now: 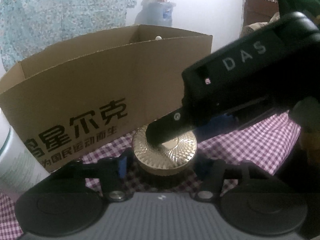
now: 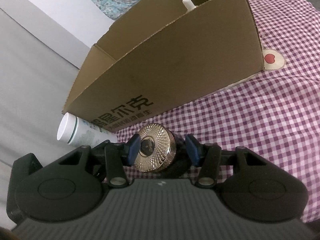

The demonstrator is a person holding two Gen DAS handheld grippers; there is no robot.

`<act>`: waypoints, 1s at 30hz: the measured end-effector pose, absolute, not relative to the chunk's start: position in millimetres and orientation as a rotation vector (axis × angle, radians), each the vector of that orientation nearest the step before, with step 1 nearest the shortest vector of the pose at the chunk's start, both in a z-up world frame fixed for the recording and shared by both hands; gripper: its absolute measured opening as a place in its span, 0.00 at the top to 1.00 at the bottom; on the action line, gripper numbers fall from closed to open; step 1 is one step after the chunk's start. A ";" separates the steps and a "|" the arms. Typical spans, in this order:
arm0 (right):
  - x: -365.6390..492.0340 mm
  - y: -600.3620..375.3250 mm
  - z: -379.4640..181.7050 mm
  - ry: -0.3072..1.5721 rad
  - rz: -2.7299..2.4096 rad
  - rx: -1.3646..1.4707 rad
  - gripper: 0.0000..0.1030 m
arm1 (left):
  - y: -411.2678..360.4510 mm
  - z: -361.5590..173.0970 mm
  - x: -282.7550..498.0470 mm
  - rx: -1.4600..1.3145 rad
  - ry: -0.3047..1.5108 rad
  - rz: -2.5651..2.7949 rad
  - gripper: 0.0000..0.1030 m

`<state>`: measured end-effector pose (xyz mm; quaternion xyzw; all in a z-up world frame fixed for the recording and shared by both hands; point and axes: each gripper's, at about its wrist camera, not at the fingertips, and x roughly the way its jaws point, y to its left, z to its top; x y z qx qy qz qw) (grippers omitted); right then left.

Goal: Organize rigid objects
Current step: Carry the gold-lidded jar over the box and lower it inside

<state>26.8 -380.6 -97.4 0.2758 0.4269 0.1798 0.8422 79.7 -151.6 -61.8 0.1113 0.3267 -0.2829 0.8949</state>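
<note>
A dark jar with a round gold patterned lid [image 1: 170, 156] stands on the checked cloth just in front of the cardboard box [image 1: 100, 80]. My left gripper [image 1: 163, 167] straddles it, blue pads close beside the lid on each side with a narrow gap. From the right, one of my right gripper's fingers [image 1: 166, 126] reaches over the lid. In the right wrist view the jar [image 2: 160, 156] sits between the blue pads of my right gripper [image 2: 162, 150]. The left pad presses the lid's rim and the right pad meets the dark body.
The open box [image 2: 170, 60] with black printed characters holds a white bottle [image 2: 188, 3]. A white tube [image 2: 76, 130] lies on its side by the box's near left corner. The purple checked cloth [image 2: 260, 110] spreads to the right, with an apple patch [image 2: 272, 59].
</note>
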 end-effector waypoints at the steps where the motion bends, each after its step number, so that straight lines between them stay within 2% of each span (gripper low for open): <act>1: 26.9 -380.6 -97.9 0.903 0.385 0.586 0.54 | -151.7 -60.8 81.3 0.222 0.677 -0.590 0.44; 12: 22.5 -378.6 -89.5 0.877 0.386 0.559 0.56 | -153.6 -47.0 71.7 0.214 0.668 -0.563 0.44; 20: 21.2 -370.8 -21.3 0.715 0.471 0.464 0.56 | -150.2 25.2 72.0 0.195 0.525 -0.496 0.44; 25: 51.6 -362.2 27.1 0.633 0.523 0.344 0.55 | -161.4 68.0 108.4 0.186 0.518 -0.438 0.44; 30: 115.3 -362.2 45.4 0.672 0.545 0.286 0.54 | -170.6 82.3 173.6 0.090 0.628 -0.402 0.44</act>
